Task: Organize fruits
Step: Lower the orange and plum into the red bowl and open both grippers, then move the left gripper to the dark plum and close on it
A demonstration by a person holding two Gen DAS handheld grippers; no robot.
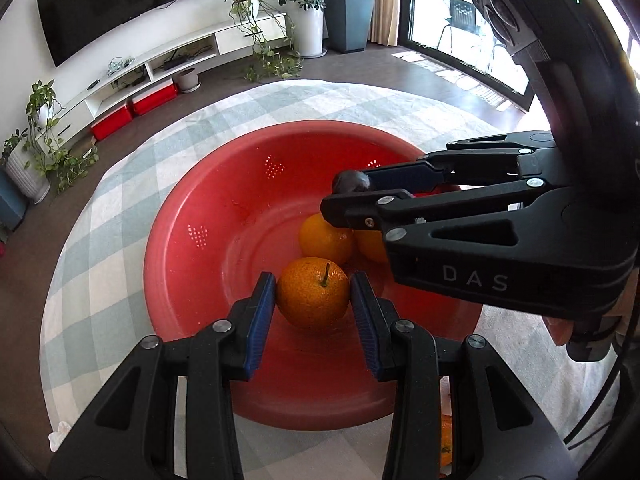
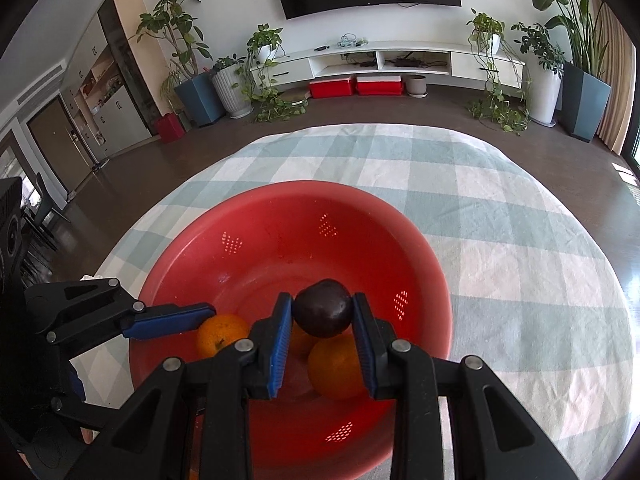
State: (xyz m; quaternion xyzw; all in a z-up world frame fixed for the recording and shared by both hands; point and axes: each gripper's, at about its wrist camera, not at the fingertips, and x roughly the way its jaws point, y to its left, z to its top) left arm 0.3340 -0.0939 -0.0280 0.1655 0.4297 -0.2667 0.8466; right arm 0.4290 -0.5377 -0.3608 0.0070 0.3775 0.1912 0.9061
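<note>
Holding an orange (image 1: 312,293) in your left gripper (image 1: 314,308) and a dark plum (image 2: 323,308) in your right gripper (image 2: 322,344), both clamped above the red bowl (image 2: 280,240), you should next part each pair of jaws.

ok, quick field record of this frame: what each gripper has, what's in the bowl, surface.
left gripper: shut on stemmed orange, over the bowl
right gripper: shut on dark round fruit, over the bowl
bowl: red, with perforated patches, sits on the cloth
bowl contents: two loose oranges on the bottom, side by side
surface: checked tablecloth, pale green and white
outside bowl: something orange on the cloth at the near rim, mostly hidden
</note>
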